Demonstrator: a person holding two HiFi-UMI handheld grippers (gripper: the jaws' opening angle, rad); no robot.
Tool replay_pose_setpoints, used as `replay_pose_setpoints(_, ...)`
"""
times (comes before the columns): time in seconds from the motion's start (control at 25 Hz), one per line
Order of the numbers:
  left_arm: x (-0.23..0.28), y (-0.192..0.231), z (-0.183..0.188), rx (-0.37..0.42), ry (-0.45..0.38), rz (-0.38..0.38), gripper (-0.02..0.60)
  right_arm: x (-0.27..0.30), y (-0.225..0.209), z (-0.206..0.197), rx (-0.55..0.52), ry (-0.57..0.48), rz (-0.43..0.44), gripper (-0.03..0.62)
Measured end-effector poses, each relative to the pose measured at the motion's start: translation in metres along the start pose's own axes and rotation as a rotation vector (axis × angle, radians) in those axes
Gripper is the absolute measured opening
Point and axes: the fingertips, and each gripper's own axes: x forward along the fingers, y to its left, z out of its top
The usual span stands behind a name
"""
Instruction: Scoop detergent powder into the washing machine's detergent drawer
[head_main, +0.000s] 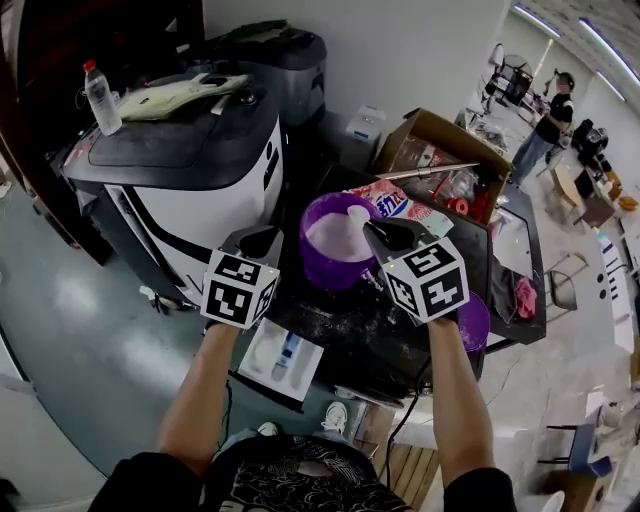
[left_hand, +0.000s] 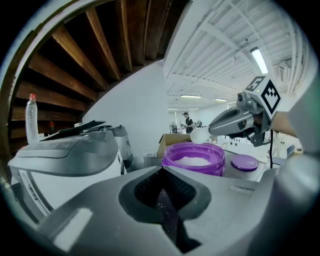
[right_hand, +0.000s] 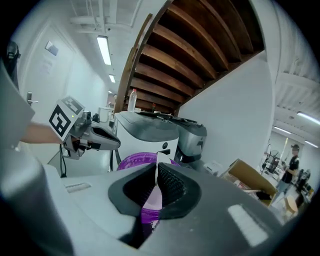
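Observation:
A purple tub (head_main: 322, 272) of white powder stands open on a black top (head_main: 350, 335) dusted with powder. My right gripper (head_main: 378, 232) hangs over the tub's right rim, shut on the handle of a white scoop (head_main: 357, 213). The left gripper view shows the scoop's bowl (left_hand: 199, 135) just above the tub (left_hand: 192, 159). Between my right gripper's (right_hand: 155, 172) pads the thin white handle (right_hand: 153, 199) runs down. My left gripper (head_main: 262, 238) is shut and holds nothing, left of the tub. An open white detergent drawer (head_main: 280, 360) juts out below the black top's front edge.
A white and black machine (head_main: 190, 170) stands at the left with a water bottle (head_main: 101, 97) on it. The tub's purple lid (head_main: 475, 322) lies right of my right arm. A detergent bag (head_main: 395, 205) and cardboard box (head_main: 440, 150) sit behind. A person (head_main: 545, 125) stands far off.

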Motion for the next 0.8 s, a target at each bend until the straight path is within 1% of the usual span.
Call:
replay_pose_setpoints(0.2, 0.003, -0.003, 0.000, -0.011, 0.011, 0.064, 0.002, 0.014, 0.001, 0.002, -0.075, 0.039, 0.125, 0.038)
replay_pose_setpoints(0.4, 0.004, -0.003, -0.001, -0.019, 0.022, 0.116, 0.002, 0.035, 0.009, 0.000, -0.175, 0.097, 0.234, 0.038)
replay_pose_setpoints(0.6, 0.008, -0.010, -0.003, -0.035, 0.032, 0.140, 0.002, 0.054, 0.017, -0.004, -0.222, 0.164, 0.338, 0.038)
replay_pose_setpoints(0.8, 0.011, -0.014, -0.004, -0.057, 0.037, 0.163, 0.002, 0.070, 0.029, -0.012, -0.291, 0.245, 0.414, 0.038)
